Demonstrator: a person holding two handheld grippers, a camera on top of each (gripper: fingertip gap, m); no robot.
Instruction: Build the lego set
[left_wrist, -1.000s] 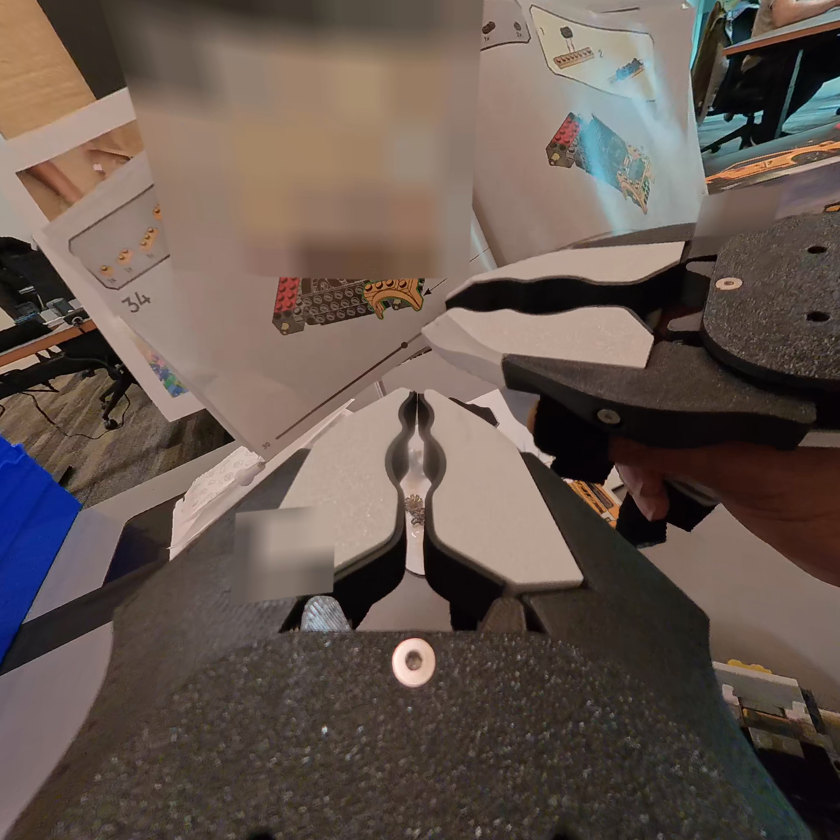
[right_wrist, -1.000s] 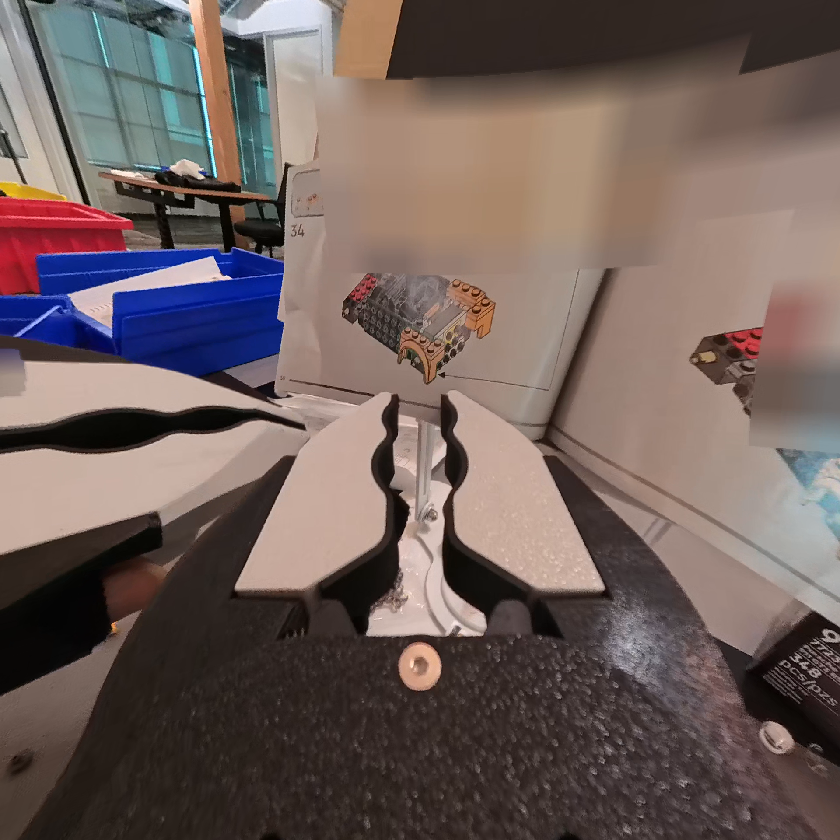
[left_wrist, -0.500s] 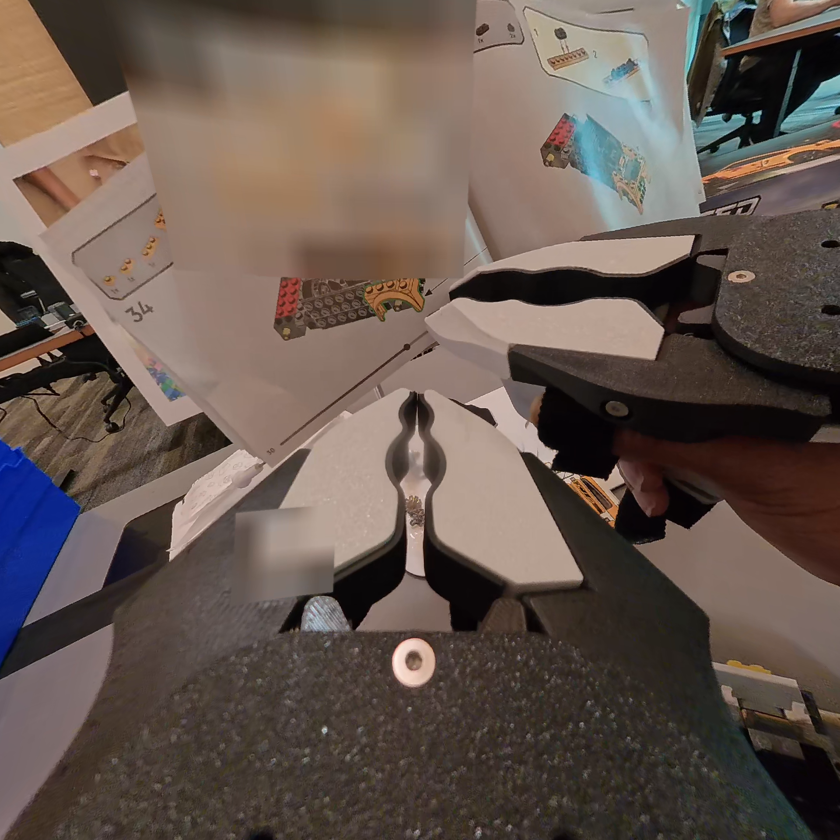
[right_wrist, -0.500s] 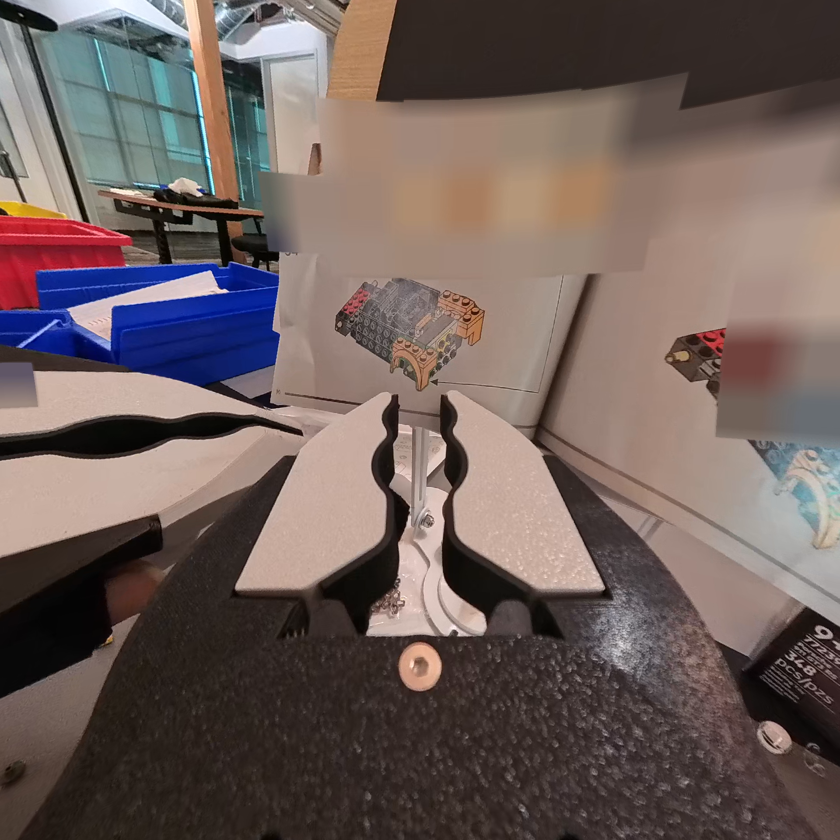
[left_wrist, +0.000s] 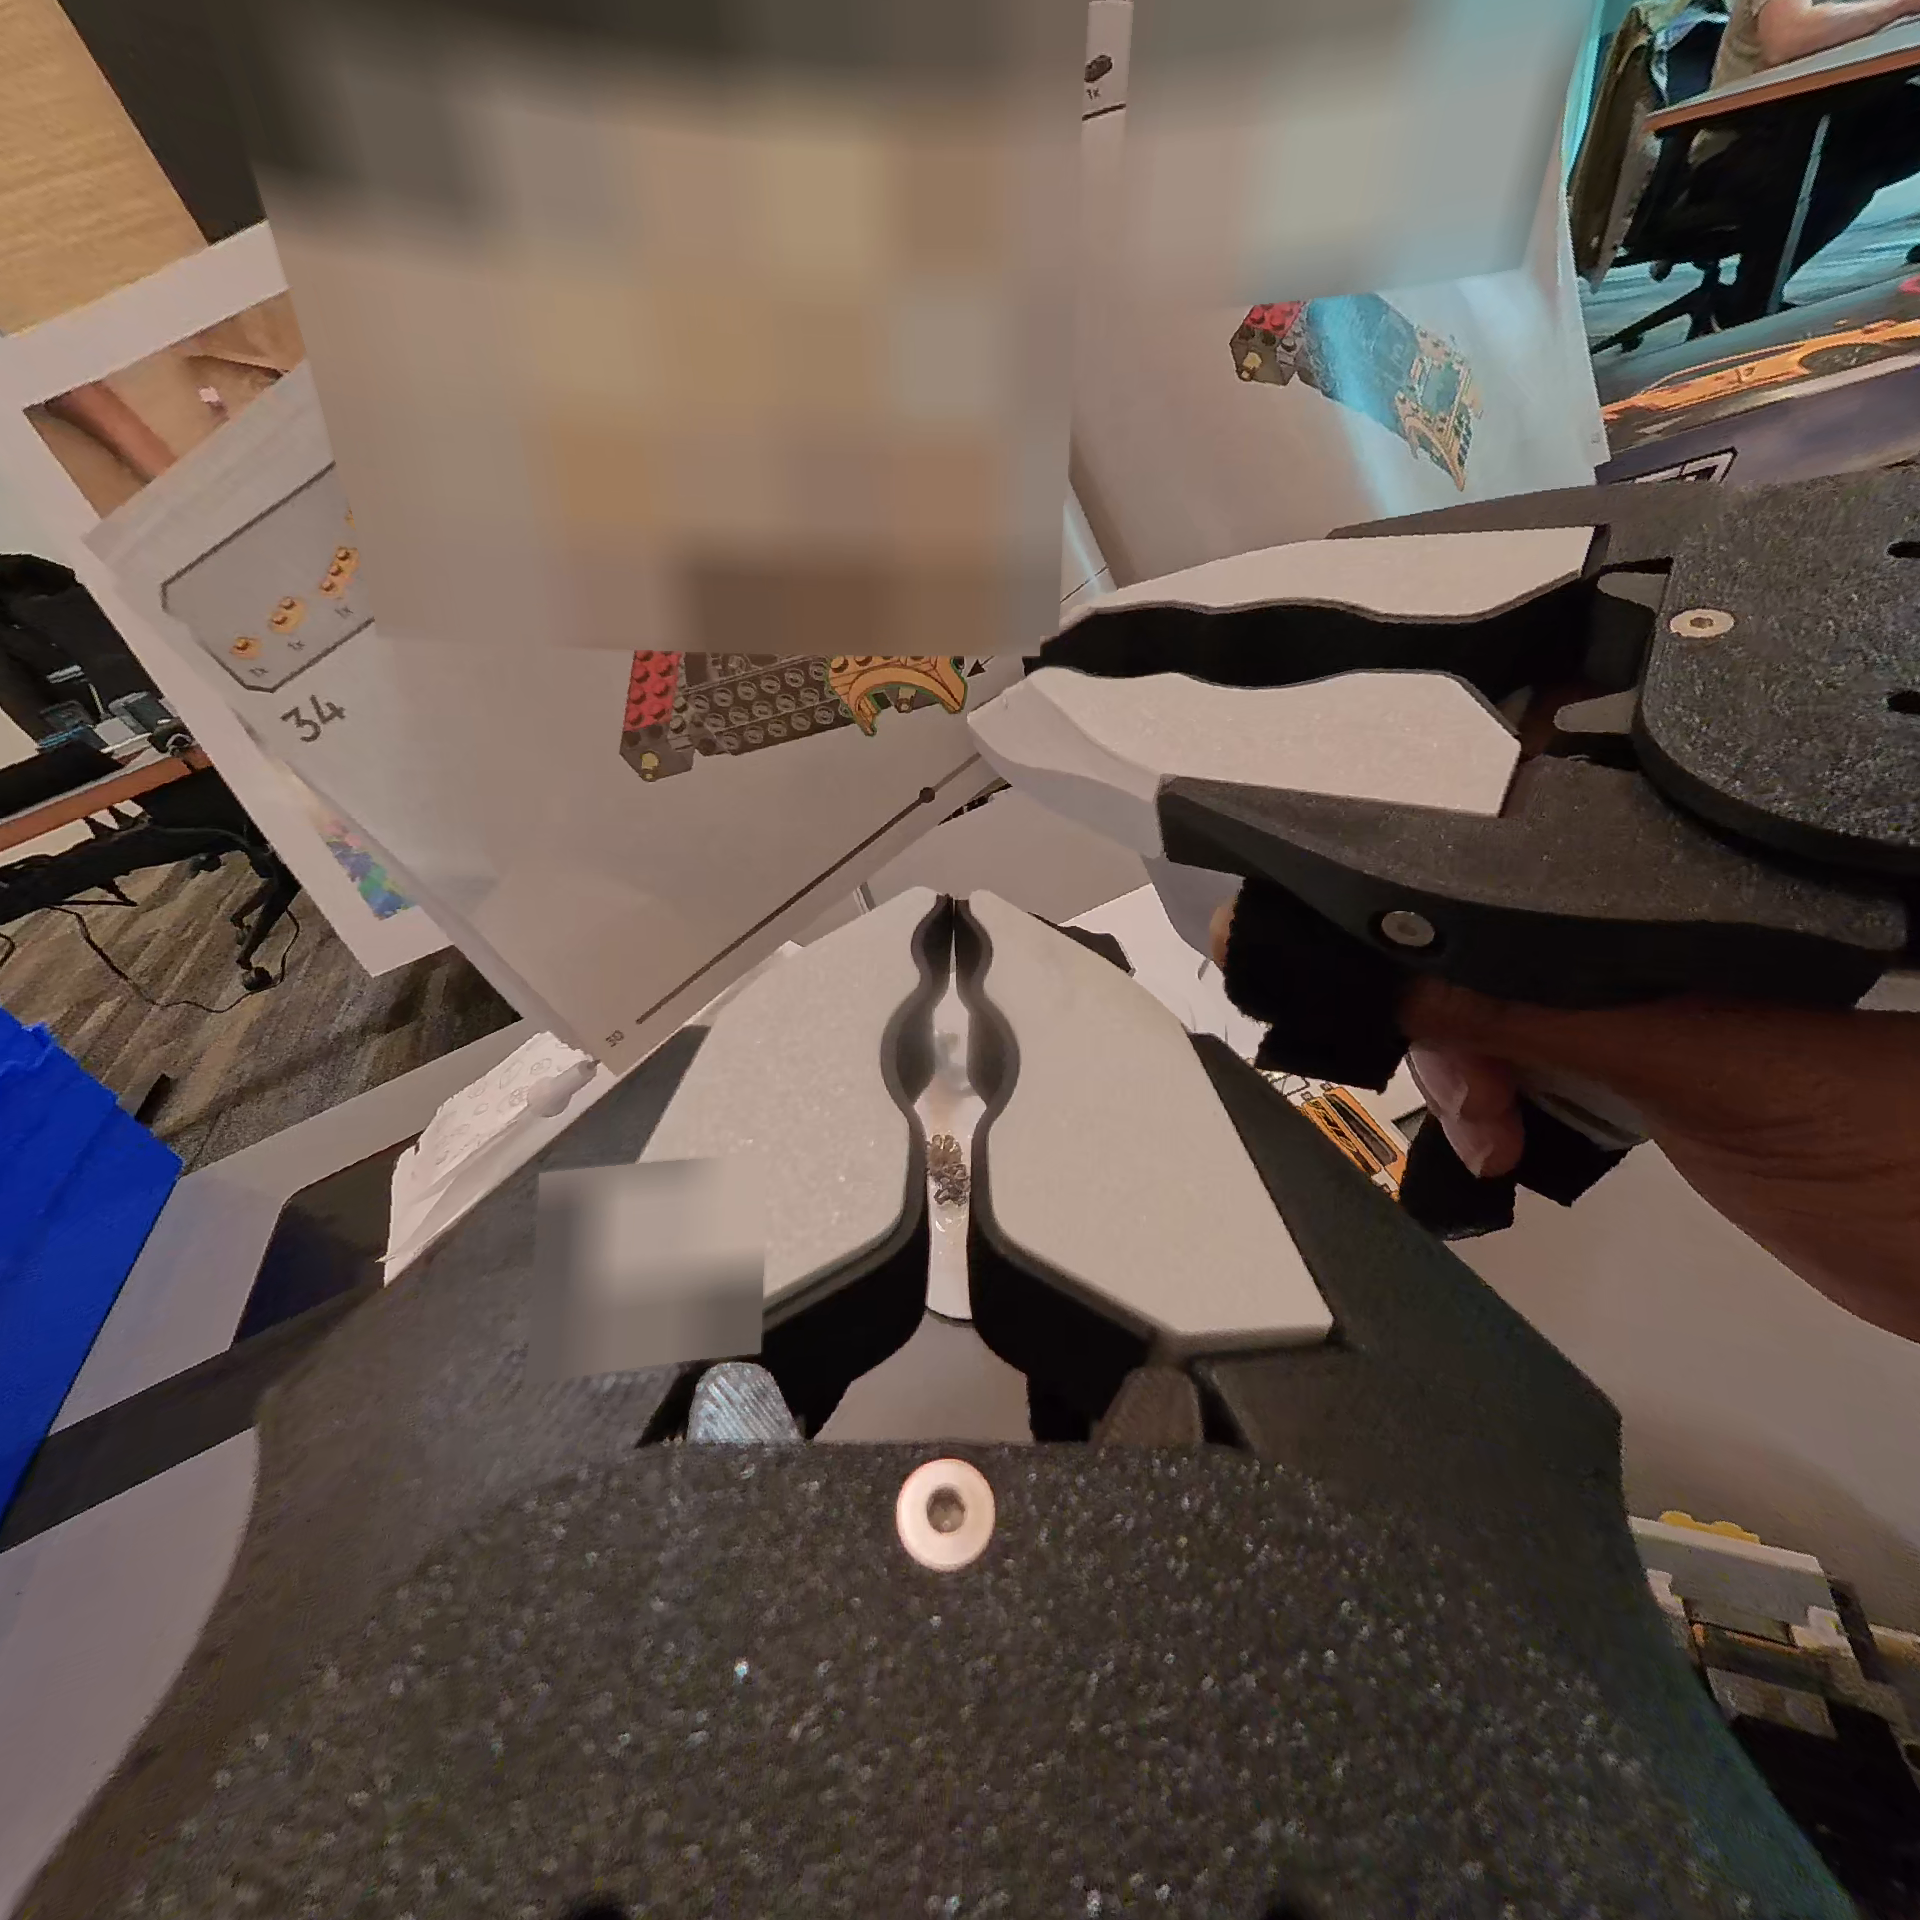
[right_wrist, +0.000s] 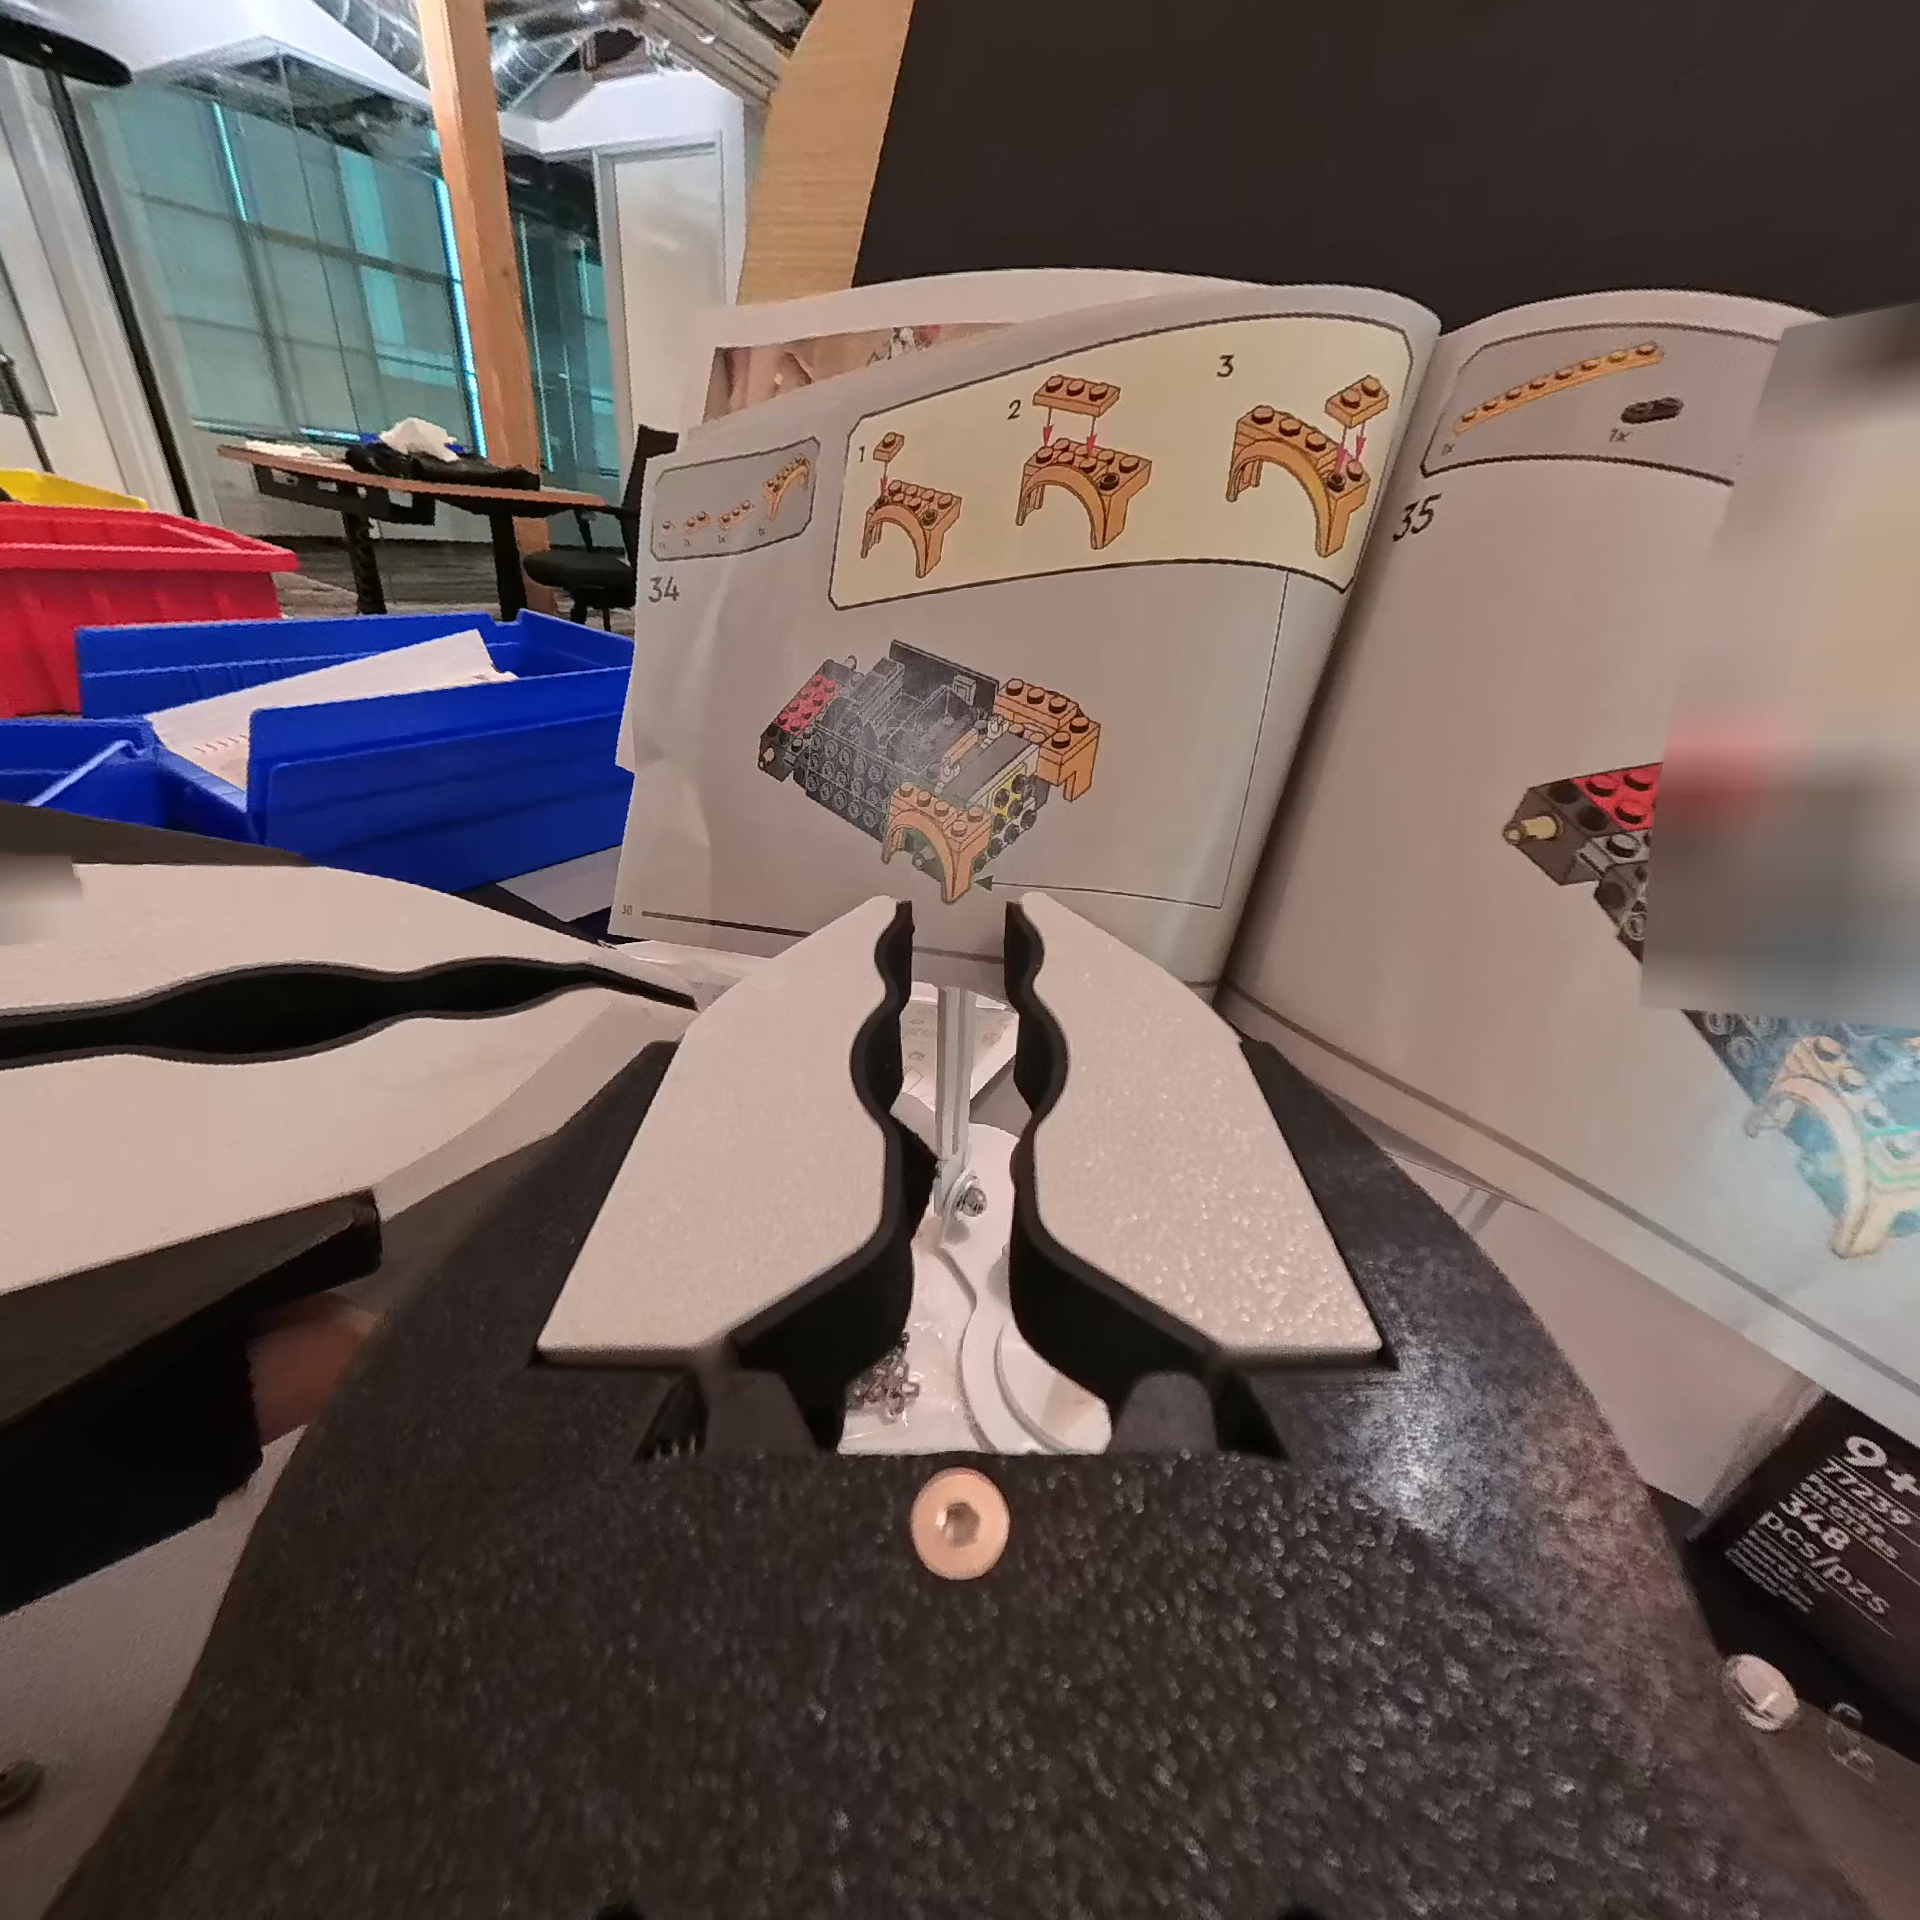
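An open instruction booklet (right_wrist: 987, 675) stands upright on a white stand (right_wrist: 956, 1060) ahead of both grippers; it also shows in the left wrist view (left_wrist: 727, 831). My left gripper (left_wrist: 951, 912) is shut with nothing between its fingers, pointing at the booklet's lower edge. My right gripper (right_wrist: 956, 920) is slightly open and empty, aimed at the stand's metal rod. It also shows in the left wrist view (left_wrist: 1029, 686), held in a hand, to the right of and above the left gripper. A partly built grey and black Lego model (left_wrist: 1756, 1631) lies at the lower right.
Blue bins (right_wrist: 364, 748) and a red bin (right_wrist: 114, 582) stand to the left; a blue bin edge (left_wrist: 62, 1195) also shows. A black box (right_wrist: 1818, 1538) lies at the right. The left gripper (right_wrist: 623, 987) reaches in from the left. Desks and chairs stand behind. One gripper's finger ends stand about 5 cm off the other's.
In the left wrist view the right gripper has risen slightly. Both grippers' jaws stand as before, and the booklet has barely shifted in view.
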